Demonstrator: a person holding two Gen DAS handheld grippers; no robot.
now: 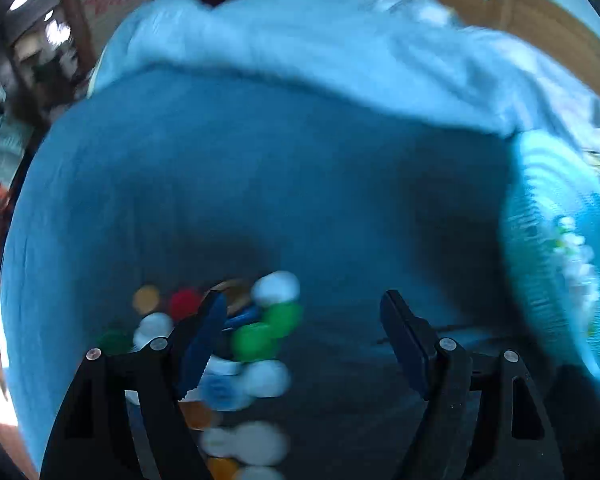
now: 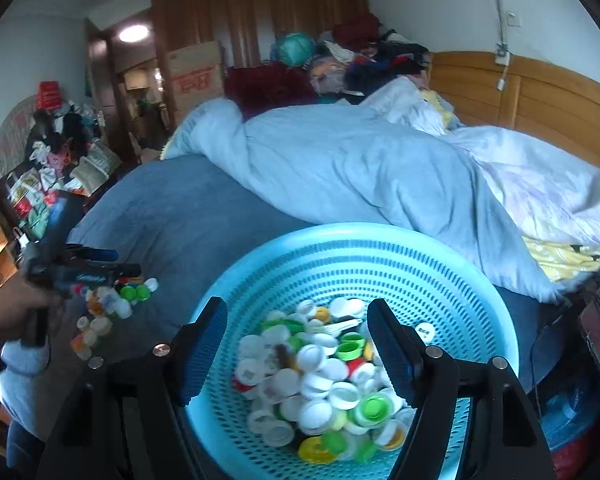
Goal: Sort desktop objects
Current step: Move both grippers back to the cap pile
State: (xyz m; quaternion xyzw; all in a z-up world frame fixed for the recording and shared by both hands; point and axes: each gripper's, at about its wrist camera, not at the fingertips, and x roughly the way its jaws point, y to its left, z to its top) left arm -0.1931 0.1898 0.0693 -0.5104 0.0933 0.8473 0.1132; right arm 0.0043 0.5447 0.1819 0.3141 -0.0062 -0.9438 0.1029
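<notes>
Right gripper (image 2: 296, 344) hangs over a light blue perforated plastic basket (image 2: 340, 256), jaws released and spread wide, nothing between them. The basket sits on a blue bed sheet (image 2: 172, 216) and holds a heap of sorted bottle caps (image 2: 320, 384), mostly white, some green, yellow and red. Left gripper (image 1: 304, 332) points steeply down at the sheet, jaws also released, nothing gripped; the left wrist view is motion-blurred. Loose bottle caps (image 1: 256, 336) lie in a scatter on the sheet by the left gripper's left finger (image 1: 204, 340): green, white, red, orange and blue ones can be made out, exact count not readable through the blur. In the right wrist view that same loose pile (image 2: 112, 304) sits on the sheet left of the basket, well apart from it, with the left gripper (image 2: 112, 262) just above it, held by a hand (image 2: 8, 308) with a grey sleeve (image 2: 24, 356). In the left wrist view the basket (image 1: 540, 248) is at the right edge, seen side-on, caps visible inside. A rumpled pale blue duvet (image 2: 340, 160) lies behind the basket across the bed, wooden headboard (image 2: 520, 92) at the far right, a cardboard box (image 2: 196, 72) and piled clothes (image 2: 360, 52) at the back.
</notes>
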